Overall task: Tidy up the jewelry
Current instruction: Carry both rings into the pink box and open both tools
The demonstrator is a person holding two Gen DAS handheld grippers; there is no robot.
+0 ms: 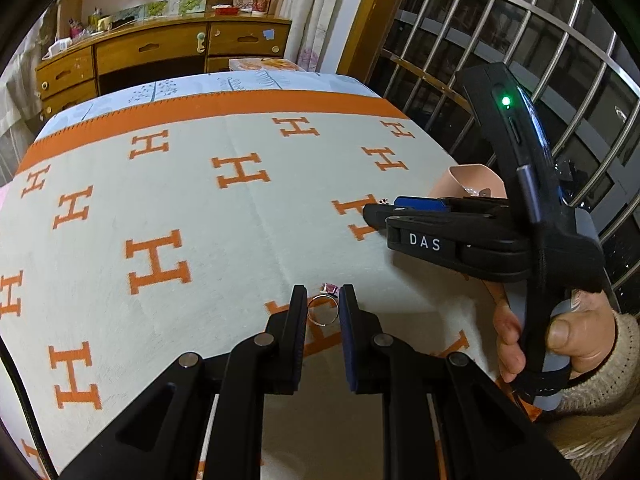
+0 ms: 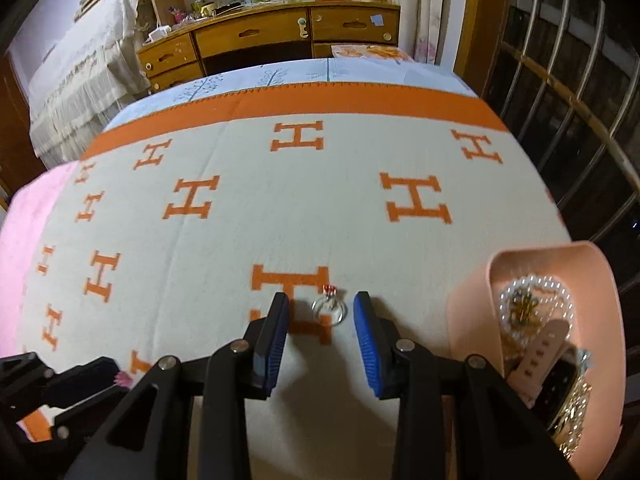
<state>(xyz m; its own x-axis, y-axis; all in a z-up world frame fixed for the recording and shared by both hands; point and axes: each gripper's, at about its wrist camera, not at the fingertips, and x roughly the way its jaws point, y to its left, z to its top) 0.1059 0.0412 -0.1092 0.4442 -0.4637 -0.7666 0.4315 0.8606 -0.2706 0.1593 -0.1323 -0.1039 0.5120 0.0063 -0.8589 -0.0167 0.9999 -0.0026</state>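
Note:
My left gripper (image 1: 323, 300) is shut on a silver ring with a pink stone (image 1: 323, 311), held just above the H-patterned blanket (image 1: 200, 208). From the right wrist view this gripper (image 2: 110, 376) sits at the lower left, the pink stone (image 2: 122, 379) showing at its tip. My right gripper (image 2: 321, 304) stands open over the blanket. A second silver ring with a red stone (image 2: 330, 307) lies between its blue pads (image 2: 276, 320), touching neither. In the left wrist view the right gripper (image 1: 380, 208) is at the right, held by a hand (image 1: 560, 332).
A pink tray (image 2: 472, 300) on the blanket's right side holds pearls, a watch with a pink strap and other jewelry; it also shows behind the right gripper (image 1: 452, 184). A barred window runs along the right. A wooden dresser (image 1: 160, 48) stands beyond the bed.

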